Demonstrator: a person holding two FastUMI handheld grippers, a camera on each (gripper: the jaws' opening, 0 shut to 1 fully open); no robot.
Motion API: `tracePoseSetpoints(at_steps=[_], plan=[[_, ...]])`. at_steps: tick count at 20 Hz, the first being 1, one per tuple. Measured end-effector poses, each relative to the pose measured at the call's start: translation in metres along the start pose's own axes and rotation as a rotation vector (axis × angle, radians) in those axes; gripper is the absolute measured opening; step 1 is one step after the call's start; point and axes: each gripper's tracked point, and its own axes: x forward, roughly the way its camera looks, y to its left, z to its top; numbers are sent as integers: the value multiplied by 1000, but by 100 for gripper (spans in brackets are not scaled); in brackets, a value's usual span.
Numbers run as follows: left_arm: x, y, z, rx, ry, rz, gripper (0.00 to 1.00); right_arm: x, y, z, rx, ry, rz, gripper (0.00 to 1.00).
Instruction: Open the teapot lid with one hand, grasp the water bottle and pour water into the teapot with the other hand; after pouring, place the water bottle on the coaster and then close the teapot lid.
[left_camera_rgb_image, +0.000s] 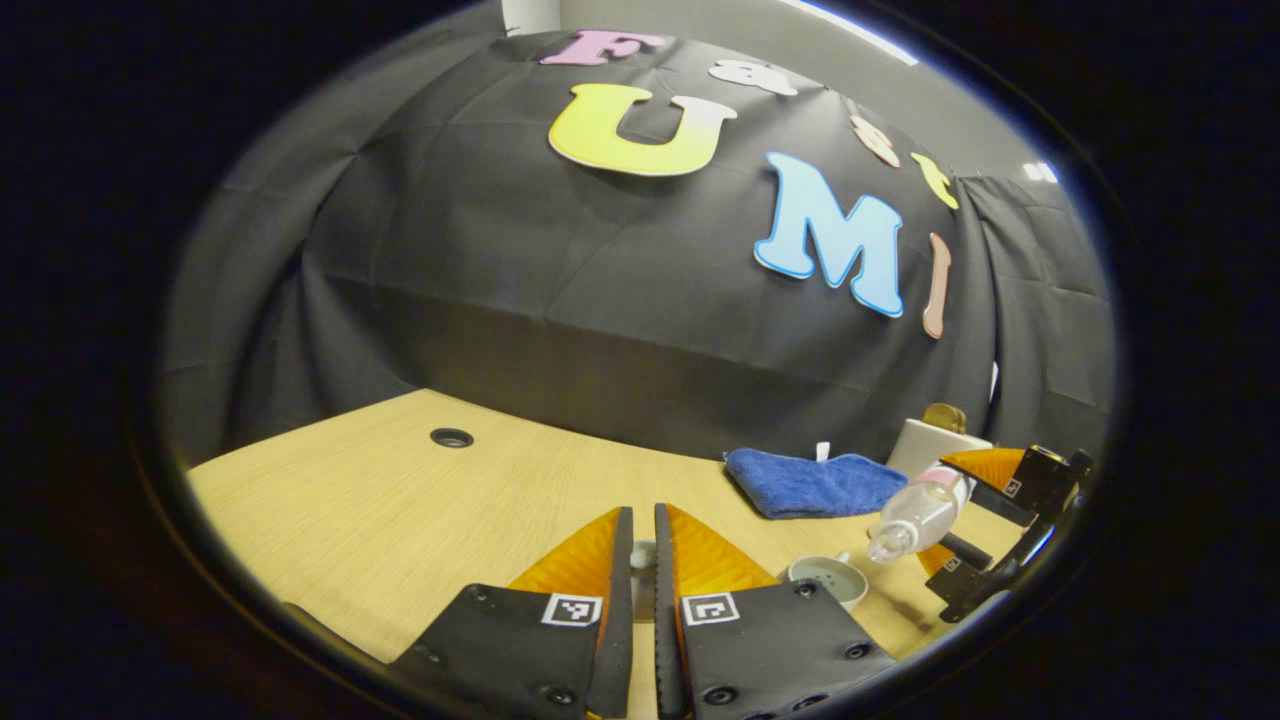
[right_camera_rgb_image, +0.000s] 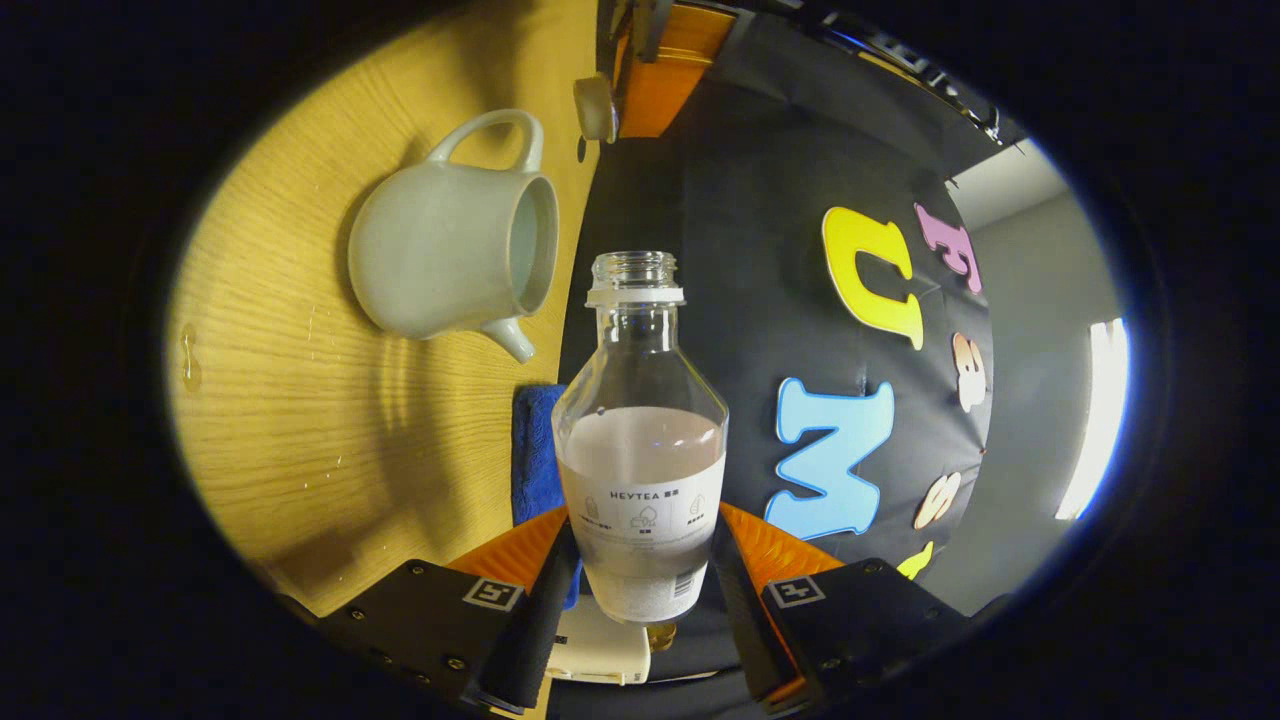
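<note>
The white teapot (left_camera_rgb_image: 826, 580) stands on the wooden table (left_camera_rgb_image: 400, 520) with its top uncovered, just right of my left gripper (left_camera_rgb_image: 643, 515). That gripper is shut on the teapot lid (left_camera_rgb_image: 643, 558), a small pale piece between its fingers. Farther right, my right gripper (left_camera_rgb_image: 985, 520) holds the clear uncapped water bottle (left_camera_rgb_image: 920, 512), tilted with its mouth down toward the teapot. In the right gripper view, my right gripper (right_camera_rgb_image: 640, 530) is shut on the bottle (right_camera_rgb_image: 640, 450), which is partly full. The teapot (right_camera_rgb_image: 450, 260) lies beyond it, and the lid (right_camera_rgb_image: 597, 107) is held off to the side.
A folded blue cloth (left_camera_rgb_image: 812, 483) lies behind the teapot near the wall. A white box (left_camera_rgb_image: 935, 445) with a gold object on top stands to its right. The table has a round cable hole (left_camera_rgb_image: 451, 437) at far left. Water drops (right_camera_rgb_image: 190, 360) dot the wood.
</note>
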Motion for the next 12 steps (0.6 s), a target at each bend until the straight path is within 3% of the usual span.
tracePoseSetpoints(at_steps=[4,12], plan=[[0,3,2,-21,-1,1,16,-5,-1,6,-94,-31,-8,74],[-1,6,4,-23,5,-2,16,1,-9,2,-164,-26,-18,74]])
